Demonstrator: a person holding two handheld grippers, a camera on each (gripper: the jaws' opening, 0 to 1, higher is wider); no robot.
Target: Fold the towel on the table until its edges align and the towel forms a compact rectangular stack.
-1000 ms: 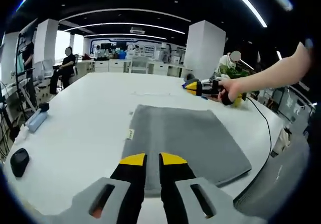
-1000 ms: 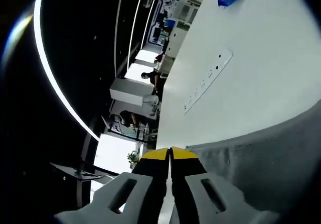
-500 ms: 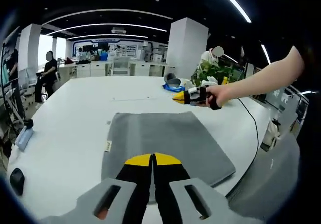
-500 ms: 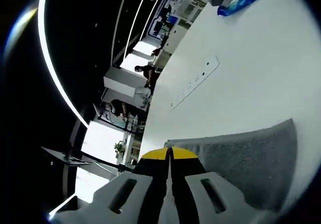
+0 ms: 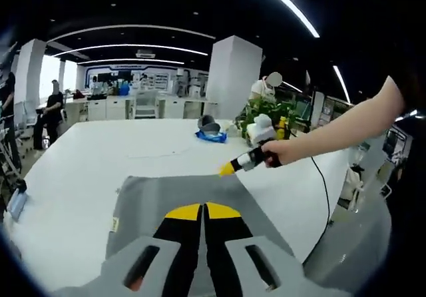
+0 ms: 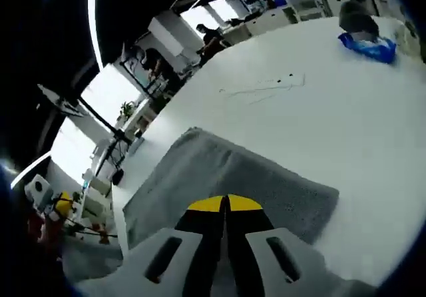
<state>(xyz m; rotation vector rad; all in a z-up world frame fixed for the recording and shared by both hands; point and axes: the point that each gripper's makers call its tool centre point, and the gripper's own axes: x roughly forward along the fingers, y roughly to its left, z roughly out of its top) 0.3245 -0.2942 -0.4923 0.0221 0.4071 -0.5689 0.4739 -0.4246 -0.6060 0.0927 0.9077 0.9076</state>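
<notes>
1. We see a large open-plan office or lab: white pillar (image 5: 234, 76), curved ceiling light strips (image 5: 133, 29).
2. Desk rows (image 5: 143, 107) and seated people (image 5: 52, 110) lie beyond our white tabletop (image 5: 100, 157).

Your left hand-held gripper (image 5: 202, 211) covers the towel's (image 5: 156, 197) near edge, your right hand-held gripper (image 6: 224, 204) hides its own grip point, and the blue item (image 5: 212, 136) stays too small to identify.

Both cams sit low and close over the grey towel (image 5: 180, 197) on the white surface (image 6: 373, 110), looking in from different edges.
</notes>
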